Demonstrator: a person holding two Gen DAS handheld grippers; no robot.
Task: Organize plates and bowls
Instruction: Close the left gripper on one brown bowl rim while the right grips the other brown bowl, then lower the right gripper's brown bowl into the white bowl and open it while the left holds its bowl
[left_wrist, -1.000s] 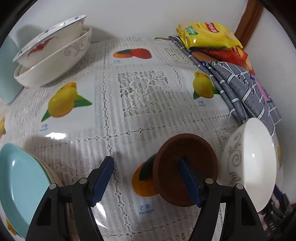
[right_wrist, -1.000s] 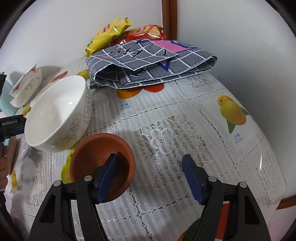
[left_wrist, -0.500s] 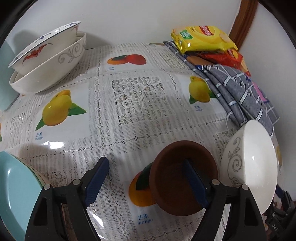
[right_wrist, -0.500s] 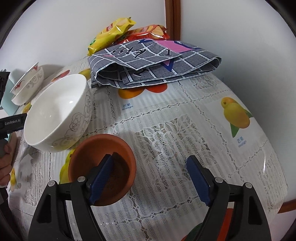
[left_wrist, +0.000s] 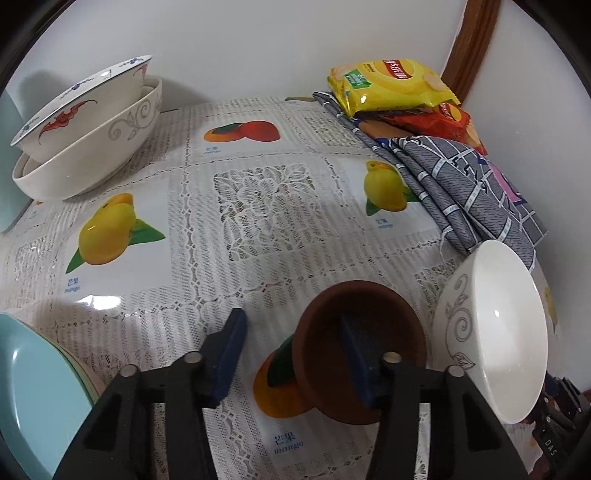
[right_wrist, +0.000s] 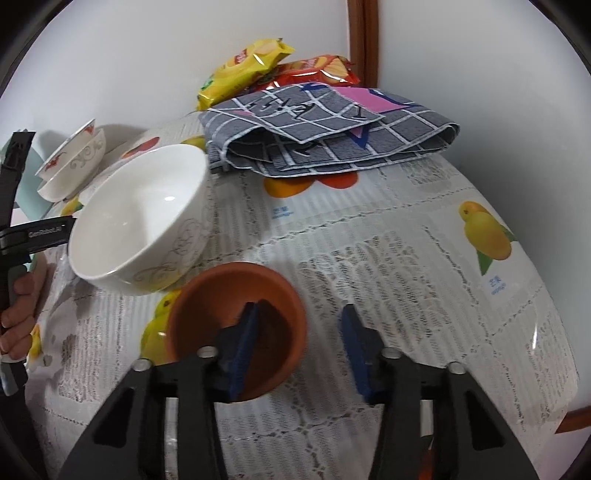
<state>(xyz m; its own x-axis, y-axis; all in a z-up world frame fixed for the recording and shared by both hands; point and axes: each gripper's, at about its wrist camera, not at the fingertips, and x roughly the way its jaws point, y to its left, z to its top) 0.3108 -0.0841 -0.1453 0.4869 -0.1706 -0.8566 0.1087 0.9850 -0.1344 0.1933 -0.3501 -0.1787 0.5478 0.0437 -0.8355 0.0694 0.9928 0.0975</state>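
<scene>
Closing on the small round brown clay bowl (left_wrist: 360, 350), the left gripper (left_wrist: 291, 354) and right gripper (right_wrist: 299, 345) each straddle one rim wall, not yet pinching. It touches the big white bowl (right_wrist: 142, 218) on the lacy fruit tablecloth (left_wrist: 258, 206).

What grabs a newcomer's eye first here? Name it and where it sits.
The small brown bowl near the table's front, with the left gripper and right gripper each closing over opposite sides of its rim. A large white bowl sits just beside it, and bright yellow snack packets top a grey checked cloth at the back.
</scene>
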